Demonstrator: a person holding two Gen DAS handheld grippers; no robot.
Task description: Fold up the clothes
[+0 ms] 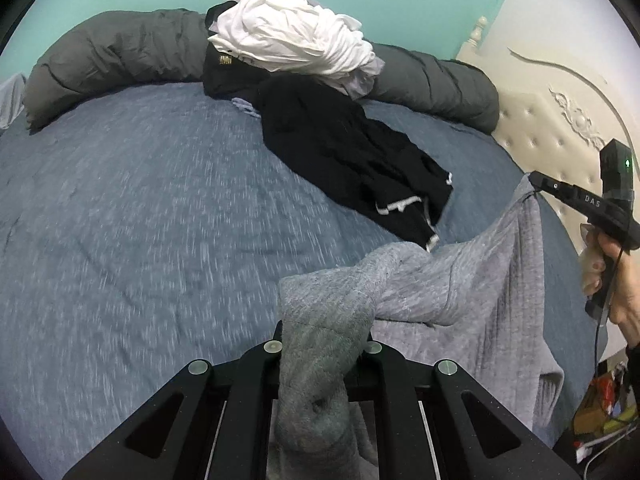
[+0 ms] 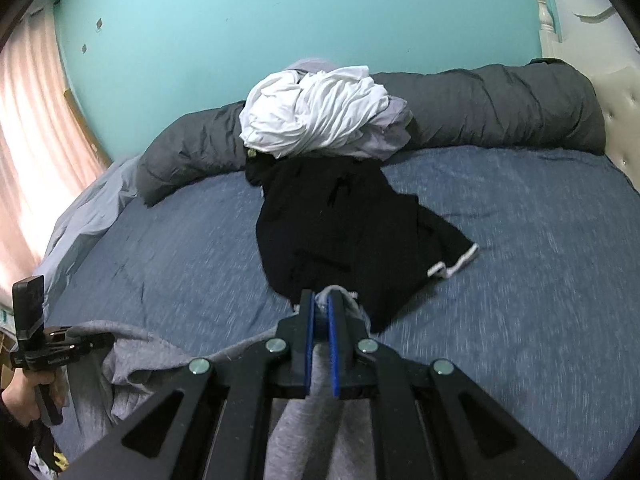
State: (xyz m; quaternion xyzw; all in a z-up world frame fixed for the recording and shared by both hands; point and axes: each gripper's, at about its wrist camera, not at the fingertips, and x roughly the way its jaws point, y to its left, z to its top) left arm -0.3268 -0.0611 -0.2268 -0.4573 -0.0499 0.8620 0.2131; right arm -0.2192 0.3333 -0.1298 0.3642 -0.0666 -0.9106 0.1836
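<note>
The grey knit garment (image 1: 460,280) hangs between both tools above the blue bedspread (image 1: 140,220), long axis running gripper to gripper. The left gripper (image 1: 320,344) is clamped on a bunched end of it; the right gripper (image 2: 320,312) is pinched tight on the opposite edge. Beyond lie a black garment (image 2: 340,232), then white clothing (image 2: 316,116) on the dark grey rolled duvet (image 2: 480,108).

The bed has a blue speckled sheet (image 1: 140,208) on it. A dark grey rolled duvet (image 1: 116,52) lies along the far edge, against a turquoise wall (image 2: 280,20). A cream padded headboard (image 1: 552,120) with carved ornament stands at the right, and a pink curtain (image 2: 28,120) hangs at the left.
</note>
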